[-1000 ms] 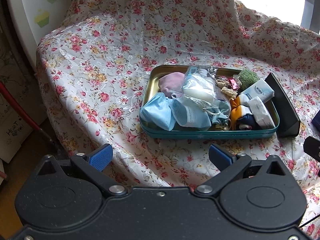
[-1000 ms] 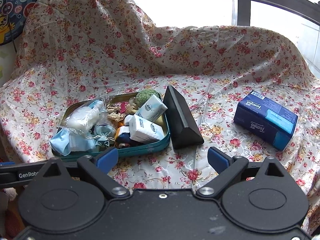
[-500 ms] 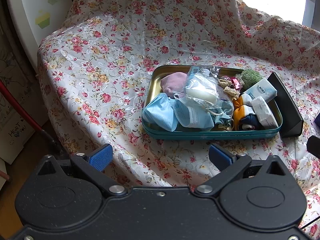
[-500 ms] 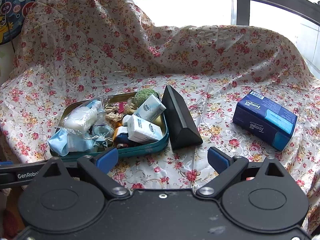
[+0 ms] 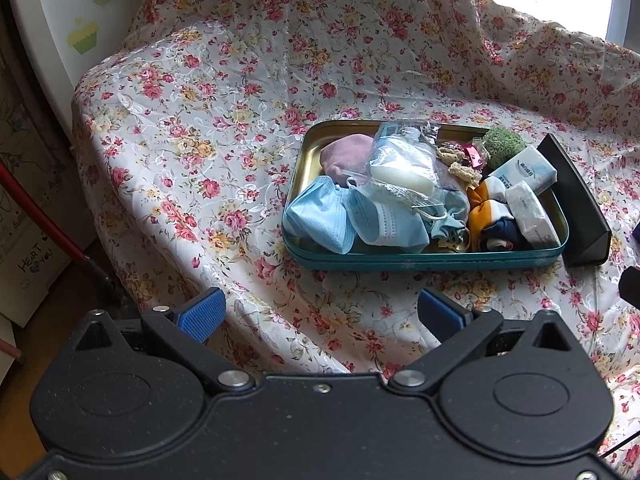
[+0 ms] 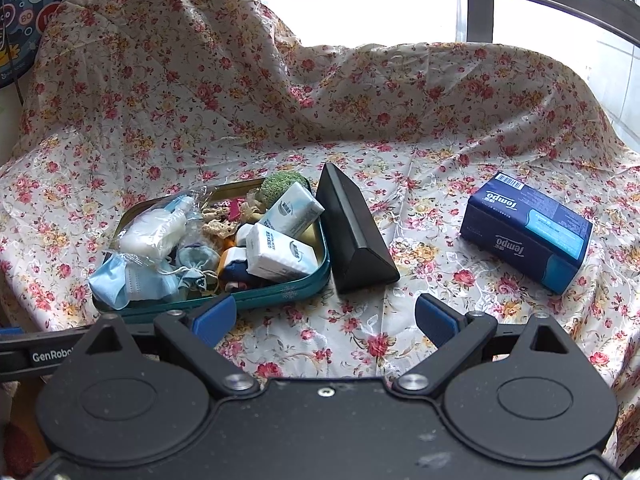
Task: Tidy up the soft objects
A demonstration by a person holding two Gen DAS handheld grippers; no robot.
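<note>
two crumpled pleated masks (image 5: 348, 220) in a rounded teal tin (image 5: 424, 261)

Counted: one teal tin tray (image 5: 424, 261); two blue face masks (image 5: 320, 216); two white tissue packs (image 6: 280, 254); one black triangular case (image 6: 352, 236); one navy tissue box (image 6: 524, 232); one green scrubber (image 5: 502, 146)

Black gripper bodies, blue ribbed fingers (image 5: 202, 314), silver screws

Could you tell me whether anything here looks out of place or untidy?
The blue pleated face mask droops over the teal metal tray's rim. The dark blue Tempo tissue box lies apart, skewed on the floral cloth.
</note>
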